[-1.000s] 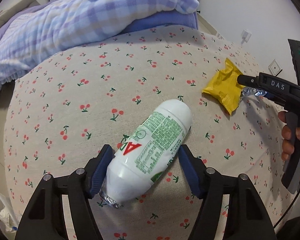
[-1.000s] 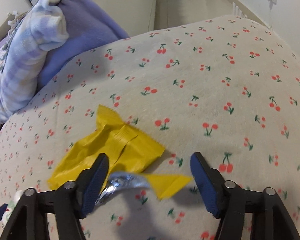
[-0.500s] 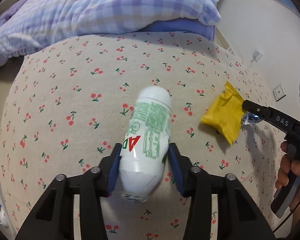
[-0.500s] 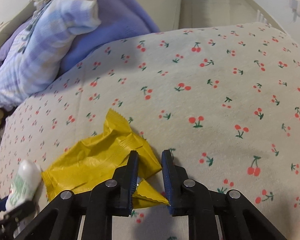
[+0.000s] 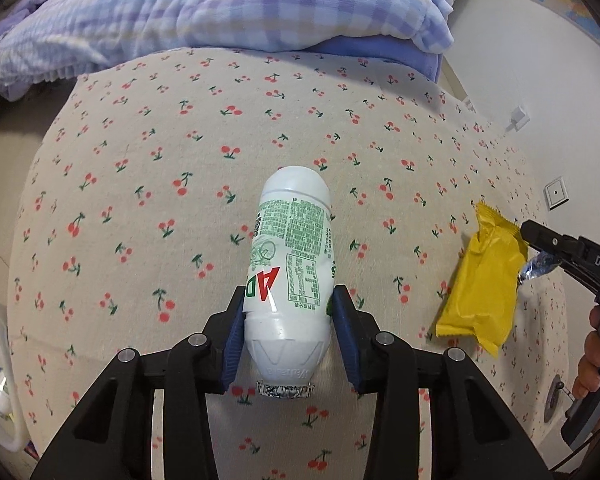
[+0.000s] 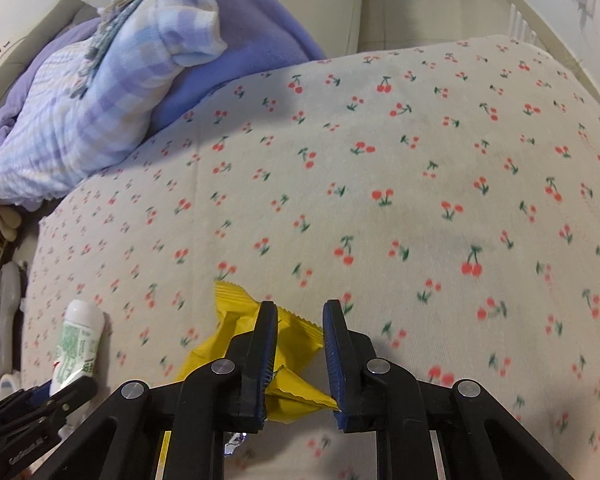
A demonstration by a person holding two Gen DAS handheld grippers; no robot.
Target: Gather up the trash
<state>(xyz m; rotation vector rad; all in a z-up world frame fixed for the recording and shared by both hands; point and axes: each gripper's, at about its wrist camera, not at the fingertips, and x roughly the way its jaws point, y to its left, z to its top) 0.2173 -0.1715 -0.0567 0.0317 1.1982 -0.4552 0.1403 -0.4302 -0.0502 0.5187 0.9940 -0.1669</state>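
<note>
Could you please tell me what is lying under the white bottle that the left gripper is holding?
Only the cherry-print cover shows beneath the bottle, gripped by the left gripper. The patch right below it is covered.

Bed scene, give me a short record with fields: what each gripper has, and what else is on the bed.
surface: cherry-print bedspread
left gripper: shut on white bottle, bottle lying on its side with its foil-sealed mouth toward the camera
right gripper: fingers narrowly apart around a corner of the yellow wrapper
wrapper state: torn, silver lining showing
far end of bed: purple plaid blanket
</note>
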